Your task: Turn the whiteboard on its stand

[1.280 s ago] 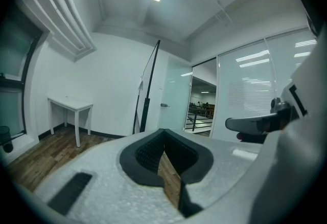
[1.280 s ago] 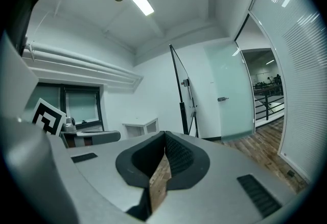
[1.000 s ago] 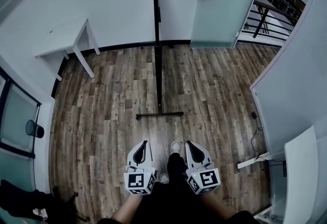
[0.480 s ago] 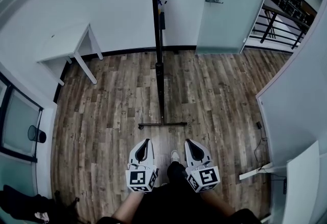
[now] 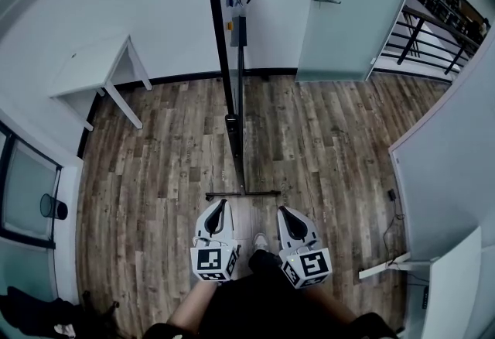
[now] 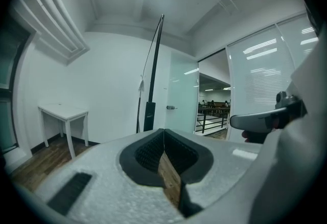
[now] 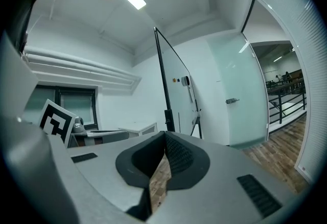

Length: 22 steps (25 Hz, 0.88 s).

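Note:
The whiteboard (image 5: 219, 28) stands edge-on ahead of me on a black stand (image 5: 240, 136) whose foot bar (image 5: 242, 194) lies on the wood floor. It rises as a thin dark line in the left gripper view (image 6: 155, 72) and shows a slanted white face in the right gripper view (image 7: 179, 95). My left gripper (image 5: 219, 208) is shut and empty, just short of the foot bar's left end. Beside it my right gripper (image 5: 283, 213) is shut with nothing in it, near the bar's right end. Neither touches the stand.
A small white table (image 5: 97, 66) stands at the wall to the left. A frosted glass door (image 5: 352, 5) is at the back right, with a railing (image 5: 429, 28) beyond. A white panel (image 5: 452, 275) and floor cable (image 5: 390, 206) lie at right. My feet (image 5: 259, 241) show between the grippers.
Both grippers have come forward together toward the stand, whose foot bar now lies right before their tips. The whiteboard looms larger and leans left in the head view. Jaws unchanged.

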Tool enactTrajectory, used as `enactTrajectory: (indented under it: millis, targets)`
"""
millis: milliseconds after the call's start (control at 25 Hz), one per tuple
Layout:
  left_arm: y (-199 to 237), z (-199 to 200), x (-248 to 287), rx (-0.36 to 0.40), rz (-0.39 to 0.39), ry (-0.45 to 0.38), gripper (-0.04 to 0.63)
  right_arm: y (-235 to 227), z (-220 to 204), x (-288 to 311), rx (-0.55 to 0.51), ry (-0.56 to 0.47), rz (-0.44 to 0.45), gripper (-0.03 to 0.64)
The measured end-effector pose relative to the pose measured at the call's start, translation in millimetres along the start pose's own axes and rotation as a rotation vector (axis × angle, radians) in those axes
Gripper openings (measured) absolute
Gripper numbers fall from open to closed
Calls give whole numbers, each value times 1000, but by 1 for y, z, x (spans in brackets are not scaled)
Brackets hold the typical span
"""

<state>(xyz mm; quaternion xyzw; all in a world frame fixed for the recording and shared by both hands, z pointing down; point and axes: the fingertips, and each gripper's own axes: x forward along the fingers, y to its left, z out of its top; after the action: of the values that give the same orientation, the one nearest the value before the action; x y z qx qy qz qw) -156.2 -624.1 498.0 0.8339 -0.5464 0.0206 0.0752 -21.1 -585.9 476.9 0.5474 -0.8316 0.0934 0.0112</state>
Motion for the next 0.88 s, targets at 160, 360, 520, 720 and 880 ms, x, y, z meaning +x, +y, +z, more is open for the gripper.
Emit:
enactTrajectory:
  millis: [160,360,520,720,880]
  targets:
    - [5,-2,37,-2,-10,21,14,-19,6,19,-2,10,8,12]
    - [16,-8,83,-5,-6,32,33,-40,4,45,0,28,9,12]
    - [20,-12,119,-4,-21,48,118,-55,5,66,8,42,15,12]
    - [33,-21,163,-15,-2,73,190,-73,7,92,16,48,25,12]
    - [45,-32,195,-31,20,102,225,-85,5,107,24,62,26,12]
